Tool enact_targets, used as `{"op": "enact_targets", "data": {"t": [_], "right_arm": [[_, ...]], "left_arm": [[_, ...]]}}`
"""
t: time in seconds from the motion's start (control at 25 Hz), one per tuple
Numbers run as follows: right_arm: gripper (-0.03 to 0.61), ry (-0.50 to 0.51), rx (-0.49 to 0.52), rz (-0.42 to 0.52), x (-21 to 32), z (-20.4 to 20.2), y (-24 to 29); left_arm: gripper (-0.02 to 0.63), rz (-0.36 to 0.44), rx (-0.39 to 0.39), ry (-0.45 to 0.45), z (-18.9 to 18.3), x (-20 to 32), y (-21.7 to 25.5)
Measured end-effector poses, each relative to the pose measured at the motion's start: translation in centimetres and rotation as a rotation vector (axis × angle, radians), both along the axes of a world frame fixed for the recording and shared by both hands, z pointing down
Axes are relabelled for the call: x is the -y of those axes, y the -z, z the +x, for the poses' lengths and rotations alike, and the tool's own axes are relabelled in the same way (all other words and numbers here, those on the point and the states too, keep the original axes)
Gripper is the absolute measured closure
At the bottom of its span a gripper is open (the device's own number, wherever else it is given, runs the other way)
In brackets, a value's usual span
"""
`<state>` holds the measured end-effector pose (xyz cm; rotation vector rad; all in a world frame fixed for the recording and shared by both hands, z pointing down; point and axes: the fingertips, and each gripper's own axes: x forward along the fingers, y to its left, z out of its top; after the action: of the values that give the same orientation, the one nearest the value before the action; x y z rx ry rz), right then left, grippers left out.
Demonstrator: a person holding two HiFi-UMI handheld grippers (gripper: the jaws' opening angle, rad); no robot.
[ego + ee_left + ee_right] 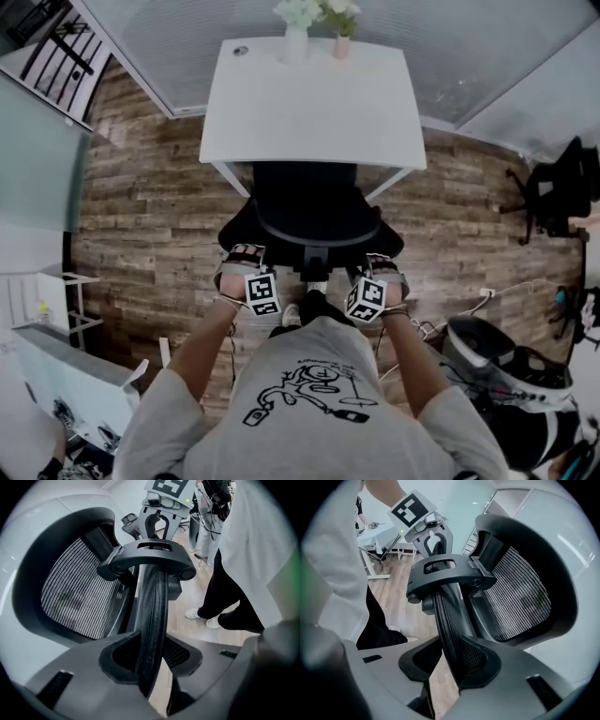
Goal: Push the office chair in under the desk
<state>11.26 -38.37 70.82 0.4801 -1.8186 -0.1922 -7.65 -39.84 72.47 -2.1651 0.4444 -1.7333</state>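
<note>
The black office chair point(309, 211) stands with its seat partly under the white desk point(314, 103); its backrest faces me. My left gripper point(242, 260) and right gripper point(384, 266) hold the two ends of the chair's mesh headrest. In the left gripper view the headrest point(152, 606) runs edge-on between the pads of the left gripper point(152, 660), which is shut on it, with the mesh backrest point(75, 597) to its left. In the right gripper view the right gripper point(450, 660) is likewise shut on the headrest point(445, 616), the backrest point(518, 597) lying to the right.
Two small vases with flowers point(298, 28) stand at the desk's far edge. Glass partition walls close in behind the desk. Another black chair point(558, 192) is at the right, white shelving point(47, 309) at the left, equipment and cables point(506, 375) at lower right.
</note>
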Motion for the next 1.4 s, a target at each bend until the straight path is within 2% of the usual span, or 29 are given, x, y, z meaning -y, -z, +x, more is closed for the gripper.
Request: {"op": "enact_targets", "data": {"t": [0.56, 1.04, 1.28, 1.4], "right_arm": [[0.449, 0.018, -0.029, -0.001, 5.9, 1.1, 0.3], [0.448, 0.031, -0.046, 0.001, 6.7, 1.9, 0.0], [0.425, 0.001, 0.003, -0.01, 7.0, 1.7, 0.9], [0.417, -0.03, 0.048, -0.007, 6.6, 1.7, 2.2]], "left_arm": [[0.482, 0.002, 0.006, 0.012, 1.0, 5.7, 0.3], [0.482, 0.003, -0.008, 0.027, 1.7, 5.9, 0.2], [0.453, 0.031, -0.012, 0.072, 1.7, 6.1, 0.6], [0.453, 0.024, -0.056, 0.115, 1.7, 5.4, 1.7]]}}
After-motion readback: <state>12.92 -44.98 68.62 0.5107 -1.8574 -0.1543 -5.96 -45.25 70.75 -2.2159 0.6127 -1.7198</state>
